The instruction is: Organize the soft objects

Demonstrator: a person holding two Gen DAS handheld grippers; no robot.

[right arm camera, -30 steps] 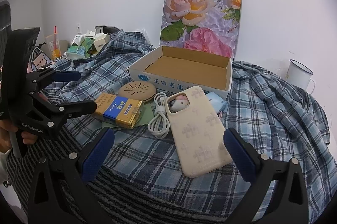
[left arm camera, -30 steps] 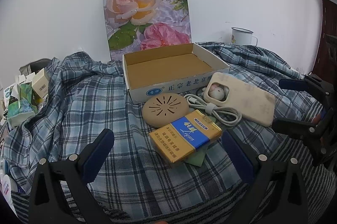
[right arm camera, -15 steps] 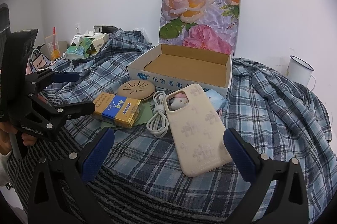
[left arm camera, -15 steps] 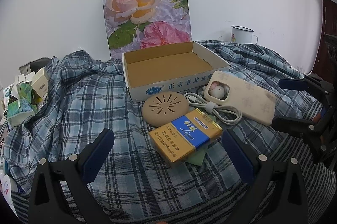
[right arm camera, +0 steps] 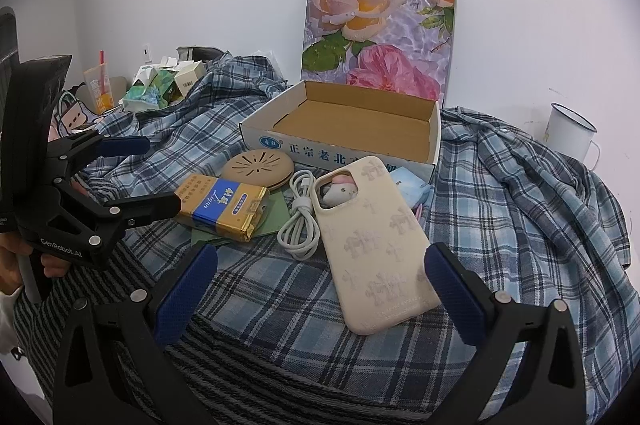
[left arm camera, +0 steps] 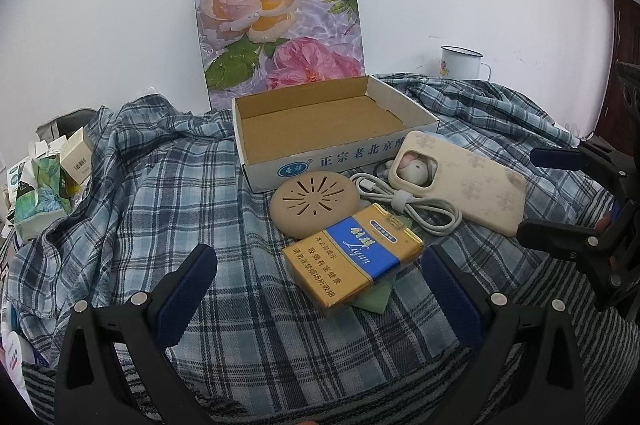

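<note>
An open cardboard box [left arm camera: 336, 129] [right arm camera: 352, 129] with a rose-printed lid sits on a plaid cloth. In front of it lie a round tan vented disc [left arm camera: 314, 203] [right arm camera: 258, 167], a coiled white cable [left arm camera: 416, 205] [right arm camera: 300, 221], a cream phone case [left arm camera: 464, 185] [right arm camera: 376, 245] and a gold-and-blue packet [left arm camera: 354, 259] [right arm camera: 222, 205] on green paper. My left gripper [left arm camera: 320, 285] stands open just before the packet, holding nothing. My right gripper [right arm camera: 320, 285] is open, its right finger near the case's lower end. Each gripper appears in the other's view: right [left arm camera: 560, 197], left [right arm camera: 132, 177].
A white enamel mug [left arm camera: 460, 63] [right arm camera: 570, 131] stands at the back right by the wall. Small cartons and tissue packs [left arm camera: 44, 181] [right arm camera: 160, 87] crowd the far left. A hand [right arm camera: 16, 257] holds the left gripper's handle. Striped fabric [right arm camera: 280, 353] covers the near edge.
Both cameras have shifted only slightly; the box and items sit a touch lower or nearer in view. Both grippers stay open and nothing on the cloth has moved.
</note>
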